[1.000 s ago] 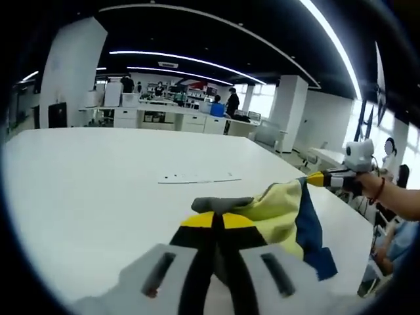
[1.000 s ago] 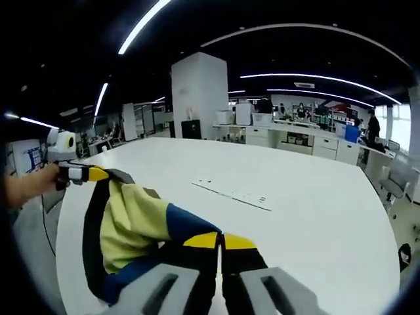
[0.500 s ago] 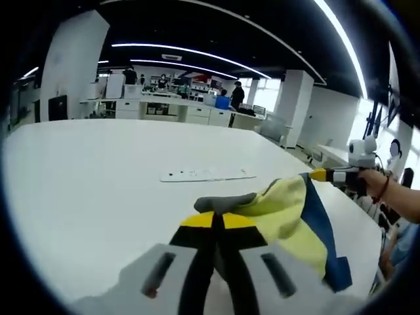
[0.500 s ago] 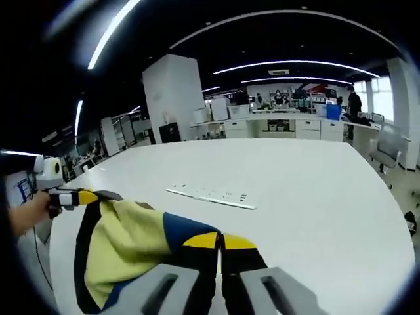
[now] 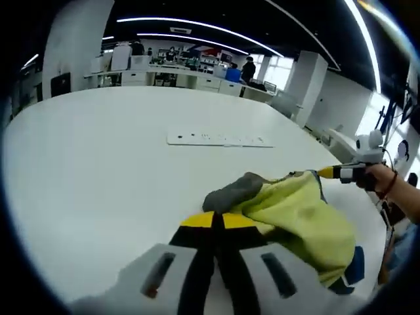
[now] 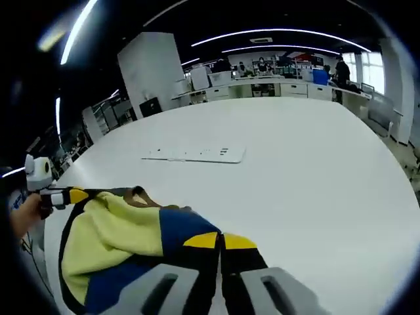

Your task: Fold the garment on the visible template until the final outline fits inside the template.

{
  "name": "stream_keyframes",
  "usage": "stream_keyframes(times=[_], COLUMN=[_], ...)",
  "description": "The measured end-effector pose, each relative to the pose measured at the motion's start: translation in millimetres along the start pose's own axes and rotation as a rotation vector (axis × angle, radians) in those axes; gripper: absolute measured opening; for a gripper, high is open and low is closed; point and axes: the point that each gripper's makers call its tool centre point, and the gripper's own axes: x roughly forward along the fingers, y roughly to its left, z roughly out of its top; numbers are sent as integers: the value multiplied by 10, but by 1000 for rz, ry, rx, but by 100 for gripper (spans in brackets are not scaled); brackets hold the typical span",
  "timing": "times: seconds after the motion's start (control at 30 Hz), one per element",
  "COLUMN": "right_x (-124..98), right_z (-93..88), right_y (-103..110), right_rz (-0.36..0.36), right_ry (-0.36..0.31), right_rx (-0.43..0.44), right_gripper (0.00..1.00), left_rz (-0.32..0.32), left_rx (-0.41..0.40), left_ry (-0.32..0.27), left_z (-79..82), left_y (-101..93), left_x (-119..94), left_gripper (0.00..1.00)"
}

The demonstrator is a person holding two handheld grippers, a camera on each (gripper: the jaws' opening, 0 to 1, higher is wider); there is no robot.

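Left gripper view: garment on table, just beyond left gripper, spreading rightward to right gripper near table's right edge. Template flat on table farther out — apart from garment, behind it. Desks and people behind table.

Right gripper view: garment left of right gripper, stretching to left gripper at table's left edge. Template beyond garment, mid-table — not touching it.
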Motion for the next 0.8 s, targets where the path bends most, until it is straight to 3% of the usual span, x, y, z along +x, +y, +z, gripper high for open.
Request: stream_keyframes(times=[0.4,0.47,0.53,0.67,0.8], right_x=[91,70,38,-69,-195], right_z=[-47,-21,19,81,82], right_y=[29,45,51,111,261], right_rz=[4,-2,-4,-11,21], right_ry=[-1,-8,-17,-38,-46], right_rx=[-1,-20,-12,8,8], right_gripper=[0,0,0,30,51], left_rz=[4,12,32,-3,-5], left_rx=[-25,-8,26,45,72], left_ry=[15,7,13,-37,-50], left_z=[-82,-65,-52,43,41], left_y=[68,80,94,1,-76], left_x=[96,87,65,-12,-137], left_gripper=[0,3,14,29,48])
